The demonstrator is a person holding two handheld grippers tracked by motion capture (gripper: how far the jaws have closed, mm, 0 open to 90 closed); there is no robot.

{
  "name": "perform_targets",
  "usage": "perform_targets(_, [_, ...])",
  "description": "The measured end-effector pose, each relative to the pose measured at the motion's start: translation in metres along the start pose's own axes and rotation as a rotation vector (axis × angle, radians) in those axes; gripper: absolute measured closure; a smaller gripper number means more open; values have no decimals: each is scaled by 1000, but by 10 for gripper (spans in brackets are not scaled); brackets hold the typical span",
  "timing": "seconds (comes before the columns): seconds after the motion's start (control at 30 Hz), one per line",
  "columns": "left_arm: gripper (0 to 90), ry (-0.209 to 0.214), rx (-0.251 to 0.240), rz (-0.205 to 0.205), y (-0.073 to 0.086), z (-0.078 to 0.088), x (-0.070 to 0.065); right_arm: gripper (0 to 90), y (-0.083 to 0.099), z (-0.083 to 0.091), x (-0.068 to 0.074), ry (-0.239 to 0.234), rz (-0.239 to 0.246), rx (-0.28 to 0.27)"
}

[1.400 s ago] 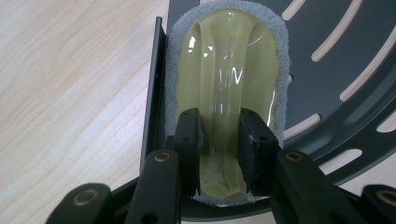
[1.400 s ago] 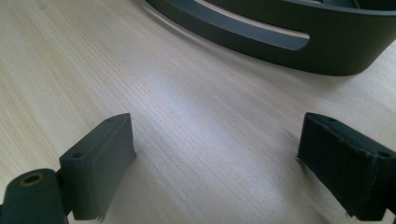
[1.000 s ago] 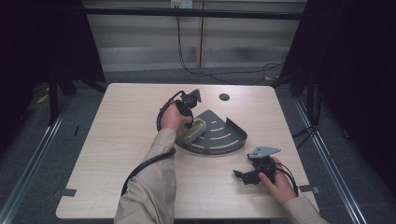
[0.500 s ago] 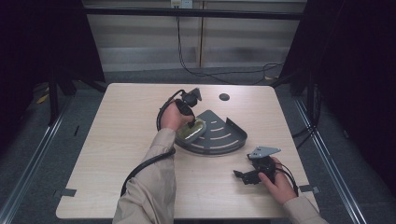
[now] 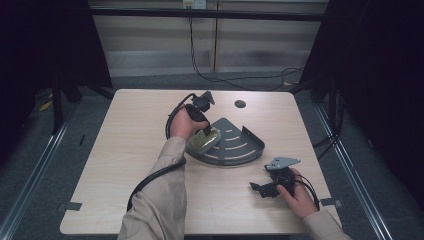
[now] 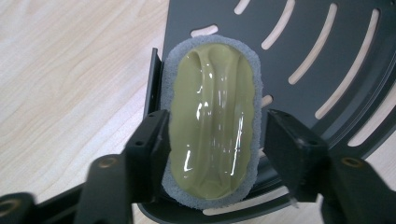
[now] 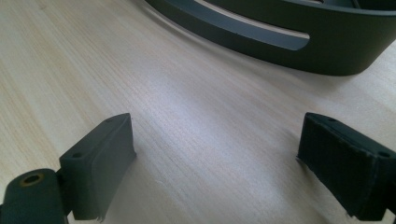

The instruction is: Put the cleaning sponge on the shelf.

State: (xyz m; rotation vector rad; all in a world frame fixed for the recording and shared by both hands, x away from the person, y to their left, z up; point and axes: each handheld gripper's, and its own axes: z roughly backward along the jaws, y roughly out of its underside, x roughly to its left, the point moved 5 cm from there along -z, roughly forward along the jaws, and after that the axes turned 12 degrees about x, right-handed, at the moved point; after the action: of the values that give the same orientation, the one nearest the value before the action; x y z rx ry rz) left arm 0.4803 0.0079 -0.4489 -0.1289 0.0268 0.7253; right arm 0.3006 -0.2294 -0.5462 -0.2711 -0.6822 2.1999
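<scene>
A dark grey quarter-round slotted rack (image 5: 237, 146) lies mid-table. On its left corner rests an oval sponge (image 5: 204, 139) with a glossy yellow-green top. My left gripper (image 5: 207, 132) points down over it. In the left gripper view the sponge (image 6: 212, 121) lies on the rack (image 6: 299, 42) between the fingers (image 6: 149, 144). The jaws have just been opening, and a gap shows at the right-hand pad. My right gripper (image 5: 261, 189) rests near the table's front right, open, with bare wood between its jaws (image 7: 217, 163) and the rack's curved wall (image 7: 299, 44) beyond.
The wooden table (image 5: 125, 150) has a round black grommet hole (image 5: 240, 104) near its far edge. The left gripper's cable (image 5: 150, 177) loops along the sleeve. Dark curtains flank the table and wires hang on the wall behind.
The left gripper's jaws have spread apart around the sponge, which now lies flat on the rack's corner. The right hand has not moved.
</scene>
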Motion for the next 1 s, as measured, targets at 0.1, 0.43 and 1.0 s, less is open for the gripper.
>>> perform_targets(0.1, [366,3,-12,3,1,1,0,99,0,0,0,1,0,0])
perform_targets(0.43, [294,24,-32,28,10,4,2,99,0,0,0,1,0,0])
perform_targets(1.0, [271,37,-54,46,35,14,10,99,0,0,0,0,1,0])
